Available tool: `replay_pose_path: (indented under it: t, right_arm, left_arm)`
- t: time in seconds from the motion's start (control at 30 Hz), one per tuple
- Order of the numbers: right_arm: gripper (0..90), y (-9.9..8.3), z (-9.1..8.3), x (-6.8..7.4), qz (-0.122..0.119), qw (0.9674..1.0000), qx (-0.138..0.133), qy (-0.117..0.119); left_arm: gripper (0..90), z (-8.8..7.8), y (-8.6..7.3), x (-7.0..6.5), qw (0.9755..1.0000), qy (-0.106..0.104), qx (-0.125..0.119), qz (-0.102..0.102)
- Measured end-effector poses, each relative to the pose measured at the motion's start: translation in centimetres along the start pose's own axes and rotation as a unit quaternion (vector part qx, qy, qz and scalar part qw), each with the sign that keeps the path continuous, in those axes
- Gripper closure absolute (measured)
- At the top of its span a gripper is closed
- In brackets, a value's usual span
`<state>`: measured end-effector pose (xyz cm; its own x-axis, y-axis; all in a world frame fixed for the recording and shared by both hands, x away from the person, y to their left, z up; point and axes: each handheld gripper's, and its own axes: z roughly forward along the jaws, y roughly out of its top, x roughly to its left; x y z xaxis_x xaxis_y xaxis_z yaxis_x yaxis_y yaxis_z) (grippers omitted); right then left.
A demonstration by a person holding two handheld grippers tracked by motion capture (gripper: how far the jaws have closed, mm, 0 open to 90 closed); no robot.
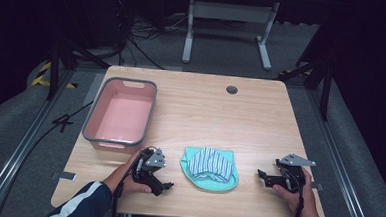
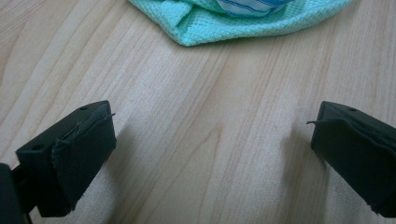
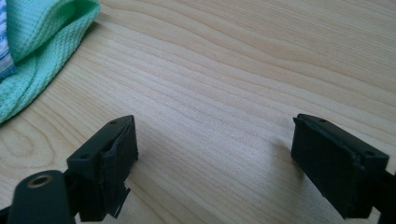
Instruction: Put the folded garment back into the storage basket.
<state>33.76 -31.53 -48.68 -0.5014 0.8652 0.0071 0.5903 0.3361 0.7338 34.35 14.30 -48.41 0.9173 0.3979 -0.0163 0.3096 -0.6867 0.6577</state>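
pre-grasp stage: both grippers flank the cloth pile, nothing held yet. green waffle cloth (image 1: 208, 182) lies crumpled at the near middle of the bench (image 1: 260, 122), with a striped cloth (image 1: 209, 163) bunched on top of it. pink tub (image 1: 121, 112) sits at the far left of the bench, well apart from the pile, looks empty

left gripper (image 1: 165, 186) rests low on the bench just left of the pile, its jaws wide with bare wood between them; in the left gripper view the green cloth's edge (image 2: 224, 23) lies ahead of the jaws, not between them. right gripper (image 1: 261, 176) sits right of the pile, a bit farther off, jaws also wide over bare bench, cloth at the upper left corner of the right gripper view (image 3: 37, 51)

likely next: either gripper needs to move in toward the pile, get one jaw under or over a cloth edge, then close. fabric is limp, so a pinch on a fold looks safer than on a flat spot

both hands grip the handles from behind, forearms coming in from the near edge, grippers pointing inward toward the cloths
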Motion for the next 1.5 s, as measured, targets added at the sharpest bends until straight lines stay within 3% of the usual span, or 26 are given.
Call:
replay_pose_path:
  t: [0.43, 0.57, 0.97, 1.0, 1.03, 1.17, 1.3, 1.33, 1.5]
  right_arm:
    - [15.8, -0.2, -0.2, 0.2, 0.014, 0.9998, 0.000, -0.013]
    - [15.1, -0.2, -0.2, 0.1, 0.009, 0.9999, 0.001, -0.013]
    - [15.9, 0.0, -0.2, 0.3, 0.019, 0.9996, 0.007, -0.017]
    - [16.0, 0.1, -0.2, 0.3, 0.020, 0.9996, 0.008, -0.017]
    - [16.6, 0.1, -0.2, 0.3, 0.020, 0.9996, 0.009, -0.018]
    - [21.5, 0.2, -0.3, 0.5, 0.018, 0.9996, 0.013, -0.016]
    - [24.2, 0.4, -0.4, 0.6, 0.019, 0.9997, 0.013, -0.012]
    - [25.3, 0.5, -0.5, 0.8, 0.017, 0.9997, 0.009, -0.013]
    - [26.5, 1.1, -1.1, 1.4, 0.011, 0.9999, -0.005, -0.006]
  left_arm:
    - [0.4, 0.0, 0.0, 0.0, 1.0000, 0.001, 0.000, 0.002]
    - [0.9, 0.0, 0.0, 0.0, 1.0000, 0.004, 0.000, 0.000]
    - [11.8, -0.1, 0.4, 0.0, 0.9999, 0.011, -0.001, -0.004]
    - [11.8, -0.2, 0.6, -0.1, 0.9999, 0.011, 0.001, -0.007]
    - [17.4, -0.2, 0.6, -0.1, 0.9999, 0.010, -0.002, -0.009]
    - [20.1, -0.3, 1.3, -0.3, 0.9998, 0.018, 0.006, 0.005]
    - [22.6, -1.1, 2.2, -0.5, 0.9996, 0.023, -0.016, 0.010]
    - [23.5, -1.1, 2.7, -0.5, 0.9996, 0.023, -0.017, -0.001]
    - [23.5, -0.8, 3.6, -0.5, 0.9996, 0.028, -0.011, 0.000]
